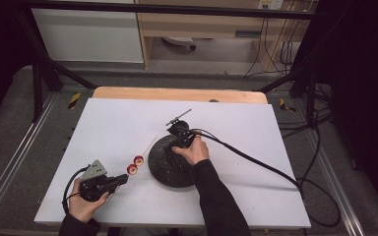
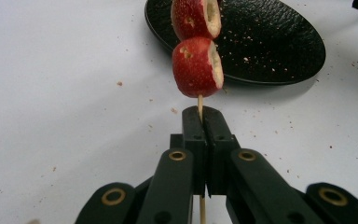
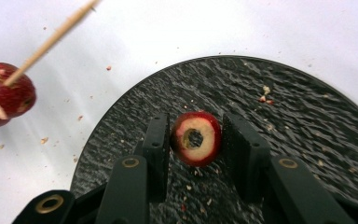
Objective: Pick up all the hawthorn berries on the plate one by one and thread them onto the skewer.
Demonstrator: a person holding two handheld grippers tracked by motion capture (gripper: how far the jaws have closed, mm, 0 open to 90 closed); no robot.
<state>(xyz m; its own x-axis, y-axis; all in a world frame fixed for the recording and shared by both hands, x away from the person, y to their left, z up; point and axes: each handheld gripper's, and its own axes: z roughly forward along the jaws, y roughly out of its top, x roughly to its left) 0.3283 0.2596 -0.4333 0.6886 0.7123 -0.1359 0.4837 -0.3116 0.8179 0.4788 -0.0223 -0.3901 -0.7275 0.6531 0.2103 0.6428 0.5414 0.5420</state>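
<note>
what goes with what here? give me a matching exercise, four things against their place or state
Things:
1. skewer
2. two red fruit pieces
3. cored fruit piece
4. black plate

Places or states:
A. lies on the white table, speckled with crumbs
B. clamped in the shut left gripper
C. between the jaws of the right gripper, over the plate
D. threaded on the stick, one behind the other

Pairs: 1-B, 2-D, 3-C, 4-A
</note>
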